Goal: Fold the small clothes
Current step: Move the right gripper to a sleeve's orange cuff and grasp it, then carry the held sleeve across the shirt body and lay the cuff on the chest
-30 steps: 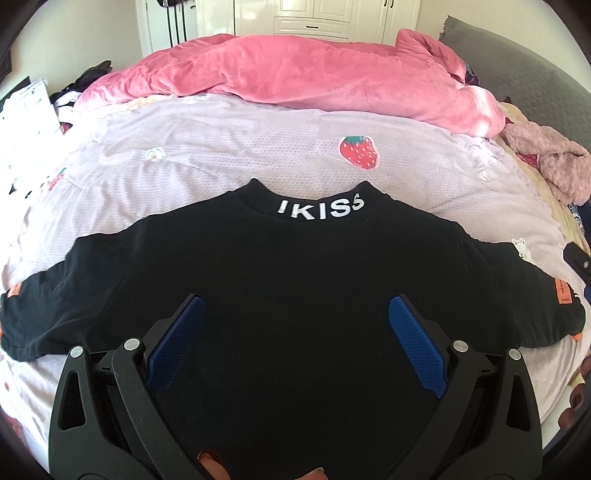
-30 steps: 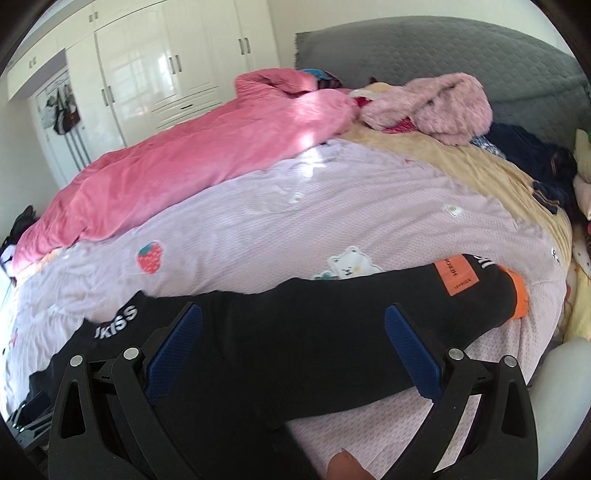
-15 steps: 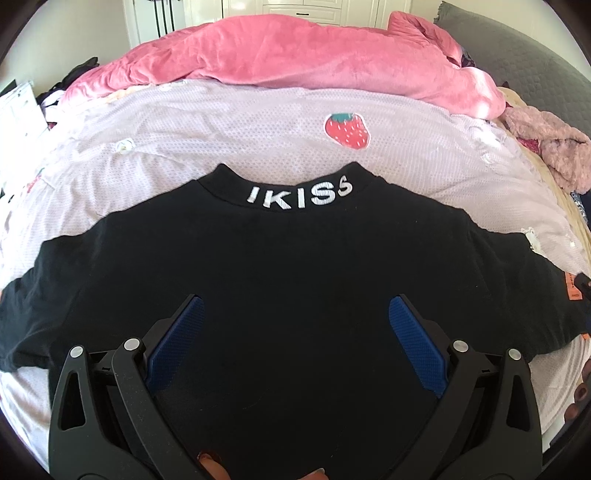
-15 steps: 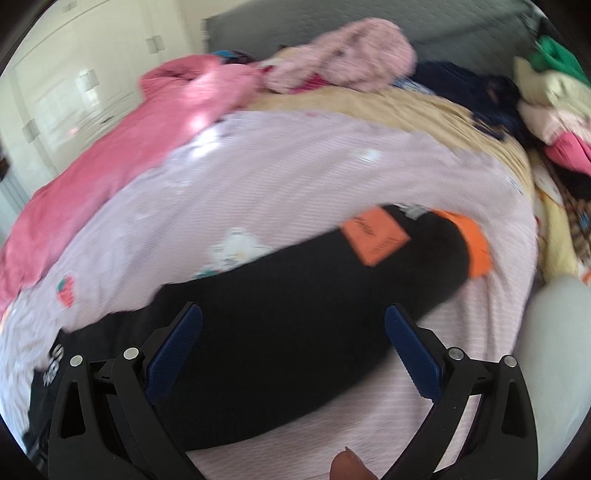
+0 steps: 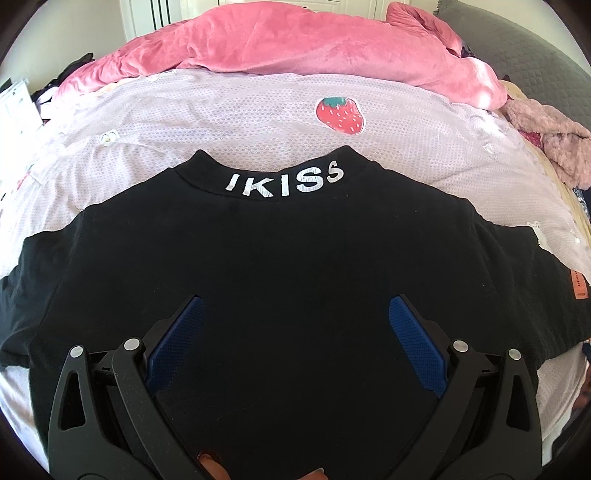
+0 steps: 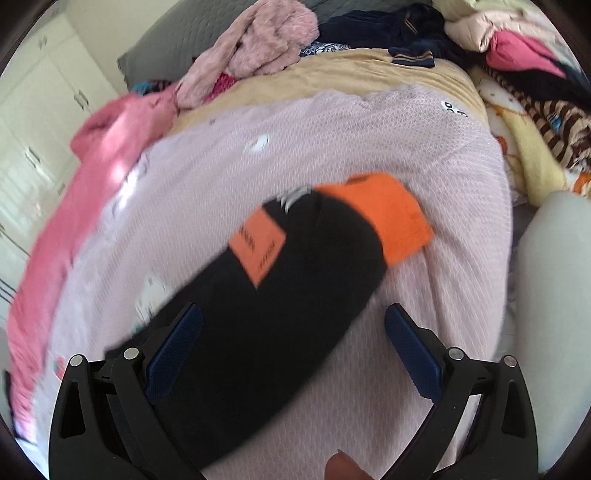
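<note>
A black top (image 5: pixel 280 266) lies flat on the bed, back up, with white letters "IKISS" on its collar (image 5: pixel 284 182) and both sleeves spread sideways. My left gripper (image 5: pixel 295 325) hovers open over the middle of its back, blue pads apart, nothing between them. In the right wrist view the top's right sleeve (image 6: pixel 280 295) runs diagonally, with an orange patch (image 6: pixel 258 249) and an orange cuff (image 6: pixel 391 214). My right gripper (image 6: pixel 293 332) is open above this sleeve, short of the cuff. The view is blurred by motion.
A lilac mesh sheet (image 5: pixel 236 122) with a strawberry print (image 5: pixel 340 114) covers the bed. A pink duvet (image 5: pixel 295 44) is bunched at the far side. A fluffy pink garment (image 6: pixel 258 44), dark clothes (image 6: pixel 399 33) and a patterned blanket (image 6: pixel 535 122) lie beyond the sleeve.
My right gripper has swung right along the sleeve toward the orange cuff, which now looms larger. My left gripper has dipped closer over the top's back. Both stayed open.
</note>
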The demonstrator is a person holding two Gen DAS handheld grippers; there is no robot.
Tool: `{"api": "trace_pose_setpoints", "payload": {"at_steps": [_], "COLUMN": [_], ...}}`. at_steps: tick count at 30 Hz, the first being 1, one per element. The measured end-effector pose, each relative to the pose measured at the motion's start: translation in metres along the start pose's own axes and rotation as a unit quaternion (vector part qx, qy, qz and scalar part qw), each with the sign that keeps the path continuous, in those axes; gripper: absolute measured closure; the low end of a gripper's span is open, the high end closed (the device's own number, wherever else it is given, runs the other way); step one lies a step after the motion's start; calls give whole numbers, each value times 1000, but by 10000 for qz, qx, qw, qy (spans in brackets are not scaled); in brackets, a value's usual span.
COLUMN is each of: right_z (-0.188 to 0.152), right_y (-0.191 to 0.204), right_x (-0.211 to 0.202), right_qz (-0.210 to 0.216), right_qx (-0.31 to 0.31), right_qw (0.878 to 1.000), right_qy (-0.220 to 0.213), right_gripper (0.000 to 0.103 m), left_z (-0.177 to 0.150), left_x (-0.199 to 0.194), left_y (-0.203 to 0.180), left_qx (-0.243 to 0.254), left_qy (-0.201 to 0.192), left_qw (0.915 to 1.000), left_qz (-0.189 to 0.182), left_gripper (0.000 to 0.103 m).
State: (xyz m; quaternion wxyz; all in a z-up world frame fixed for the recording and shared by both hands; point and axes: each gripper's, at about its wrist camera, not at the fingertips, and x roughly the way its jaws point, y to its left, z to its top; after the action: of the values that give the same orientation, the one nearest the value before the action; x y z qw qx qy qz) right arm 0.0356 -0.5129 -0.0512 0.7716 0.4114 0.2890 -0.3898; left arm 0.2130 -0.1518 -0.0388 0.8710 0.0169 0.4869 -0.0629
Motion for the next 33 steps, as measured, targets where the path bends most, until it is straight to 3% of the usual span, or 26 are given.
{"api": "trace_pose_setpoints", "payload": {"at_steps": [3,6,7,9,11,13,17,23,26,33], "right_z": [14,22,24,29,32,31,23,-7,-26,-97], "right_y": [-16,-17,-16,-15,-11,-4,25,81,107,166], "right_x": [11,17,19,21,25,23,4,-30,-43,-74], "right_qz": [397,665,678,651,759,959,1379,2189,2639,3512], "right_qx": [689,950,973,974,932,778,120,-1139,-1656,-2976], "right_qw": [9968,9932,9929,9930,9927,9922,9890,9659,9477,8870], "right_qy": [49,-59,-89,-110,-87,-181,-519,-786,-691,-358], "right_gripper": [4,8,15,53,76,85,87,87,87,87], "left_z": [2,3,3,2,-1,-3,-8,-14,-16,-19], "left_x": [1,2,2,2,1,-1,-10,-21,-26,-33], "left_y": [3,7,10,16,21,26,34,47,56,84], "left_qx": [-36,-89,-118,-185,-246,-309,-388,-552,-645,-958], "left_qy": [-3,-1,-3,5,27,53,-6,-72,-89,-130], "left_qw": [10000,9999,9999,9998,9996,9994,9992,9984,9978,9952], "left_qz": [24,54,69,90,111,109,103,116,96,154], "left_gripper": [9,9,9,9,9,9,9,9,9,9]}}
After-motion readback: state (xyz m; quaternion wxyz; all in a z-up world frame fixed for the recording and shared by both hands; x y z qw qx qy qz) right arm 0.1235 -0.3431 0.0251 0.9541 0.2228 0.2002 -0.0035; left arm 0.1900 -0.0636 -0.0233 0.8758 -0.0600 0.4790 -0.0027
